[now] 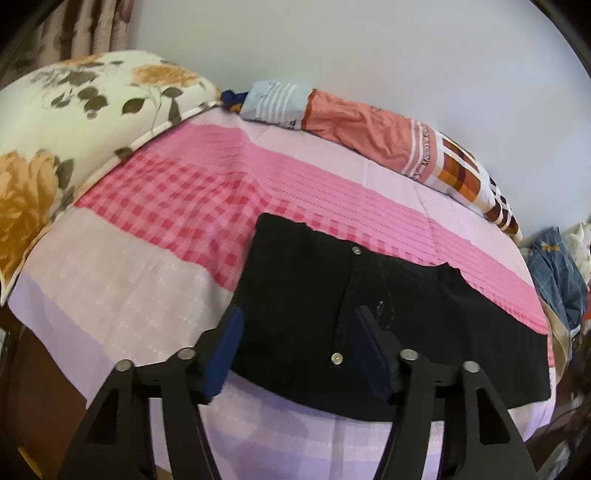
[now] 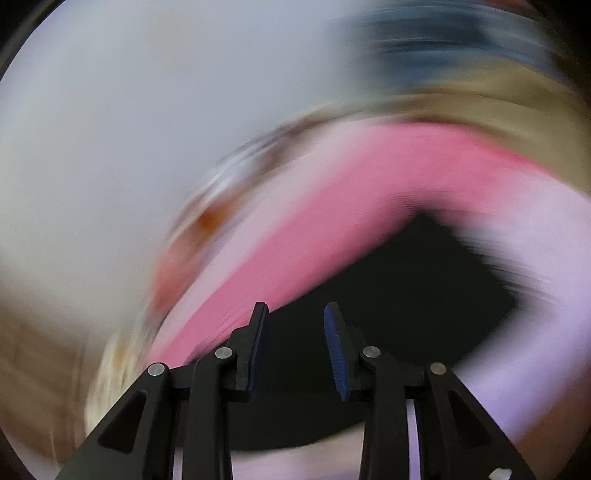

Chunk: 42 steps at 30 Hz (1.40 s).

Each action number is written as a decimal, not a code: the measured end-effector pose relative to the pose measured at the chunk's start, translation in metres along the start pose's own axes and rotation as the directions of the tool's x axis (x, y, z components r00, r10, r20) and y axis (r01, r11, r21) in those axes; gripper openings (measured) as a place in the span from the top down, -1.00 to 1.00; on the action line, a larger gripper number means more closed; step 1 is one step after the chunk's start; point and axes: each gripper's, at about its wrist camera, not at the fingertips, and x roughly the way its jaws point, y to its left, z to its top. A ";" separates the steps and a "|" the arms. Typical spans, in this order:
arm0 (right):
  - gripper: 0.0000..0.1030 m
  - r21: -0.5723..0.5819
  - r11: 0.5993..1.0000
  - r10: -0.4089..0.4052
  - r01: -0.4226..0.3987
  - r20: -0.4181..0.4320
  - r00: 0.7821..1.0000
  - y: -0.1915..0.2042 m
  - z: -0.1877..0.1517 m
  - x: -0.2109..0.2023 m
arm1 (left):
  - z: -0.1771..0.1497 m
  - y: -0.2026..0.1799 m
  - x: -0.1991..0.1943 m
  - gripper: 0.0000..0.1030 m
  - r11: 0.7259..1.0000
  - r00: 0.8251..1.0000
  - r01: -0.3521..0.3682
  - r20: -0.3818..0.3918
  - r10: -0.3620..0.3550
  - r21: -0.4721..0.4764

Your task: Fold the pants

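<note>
The left tool (image 1: 297, 347), fingers spread wide and pinching nothing, hovers at the bottom of the frame over black pants (image 1: 369, 314), which lie flat at lower centre on a bed (image 1: 110, 295). The cover runs in bands: pale lilac nearest, pink check, then solid pink. A floral pillow (image 1: 74, 129) fills the upper left; a rolled orange-and-check quilt (image 1: 369, 125) lies along the far edge against a plain pale wall (image 1: 369, 44). Curtains (image 1: 85, 29) hang at top left, and blue plaid cloth (image 1: 554, 273) sits at the right edge. In the heavily blurred right wrist view, the right tool (image 2: 297, 347) is also spread, empty, above the pants (image 2: 406, 295) at lower centre.
</note>
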 end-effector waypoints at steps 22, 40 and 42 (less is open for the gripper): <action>0.43 -0.566 0.746 -0.115 -0.350 -0.628 0.770 0.130 -0.007 0.324 | -0.006 0.007 0.034 -0.49 0.997 0.997 -0.079 -0.019 0.079 0.015; 0.91 -0.540 0.801 -0.045 -0.260 -0.487 0.872 0.121 -0.004 0.344 | -0.009 0.017 0.069 -0.52 0.992 0.987 -0.126 -0.103 0.124 -0.015; 0.92 -0.532 0.805 -0.034 -0.262 -0.483 0.875 0.119 -0.003 0.345 | -0.010 0.022 0.071 -0.54 0.993 0.989 -0.109 -0.103 0.104 -0.044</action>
